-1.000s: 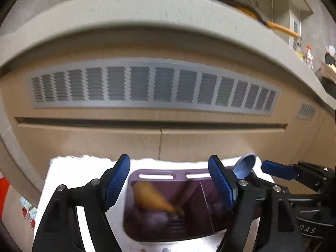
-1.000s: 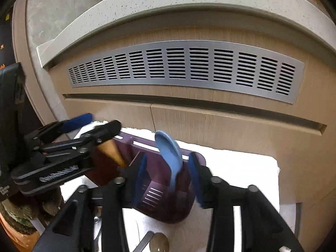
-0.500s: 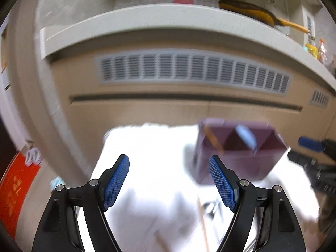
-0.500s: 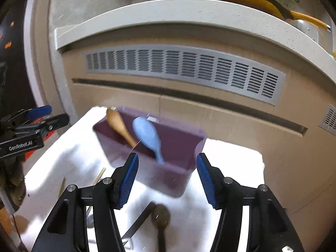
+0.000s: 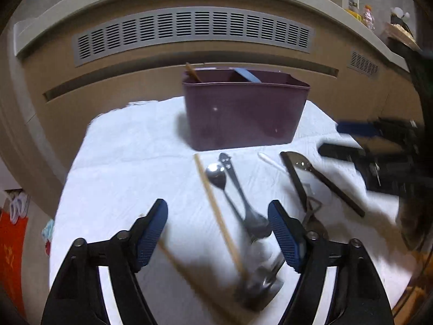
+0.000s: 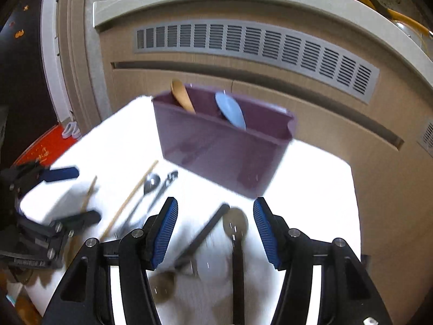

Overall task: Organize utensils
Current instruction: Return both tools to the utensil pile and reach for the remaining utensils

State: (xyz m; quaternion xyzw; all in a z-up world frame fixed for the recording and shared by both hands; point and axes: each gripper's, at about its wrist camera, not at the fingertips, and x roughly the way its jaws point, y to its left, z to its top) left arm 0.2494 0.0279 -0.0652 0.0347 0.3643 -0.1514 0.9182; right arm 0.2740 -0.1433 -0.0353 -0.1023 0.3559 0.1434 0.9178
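Observation:
A purple utensil caddy (image 5: 243, 111) (image 6: 222, 146) stands at the back of the white cloth. It holds a wooden spoon (image 6: 182, 96) and a blue spoon (image 6: 231, 111). Loose utensils lie in front of it: a wooden chopstick (image 5: 216, 211), a steel spoon (image 5: 216, 177), a steel utensil (image 5: 238, 187), and a black-handled spoon (image 5: 322, 178) (image 6: 235, 233). My left gripper (image 5: 217, 237) is open and empty above the steel pieces. My right gripper (image 6: 215, 230) is open and empty above the black-handled spoon.
A wooden cabinet front with a grey vent grille (image 5: 194, 29) rises behind the cloth under a pale countertop edge. A black chopstick (image 6: 205, 233) and a white stick (image 5: 269, 159) also lie on the cloth (image 5: 121, 168). A red mat (image 6: 40, 149) lies on the floor at left.
Both grippers pulled back and down from the caddy. The right one let go of the blue spoon, which now stands in the caddy. The loose utensils have come into view.

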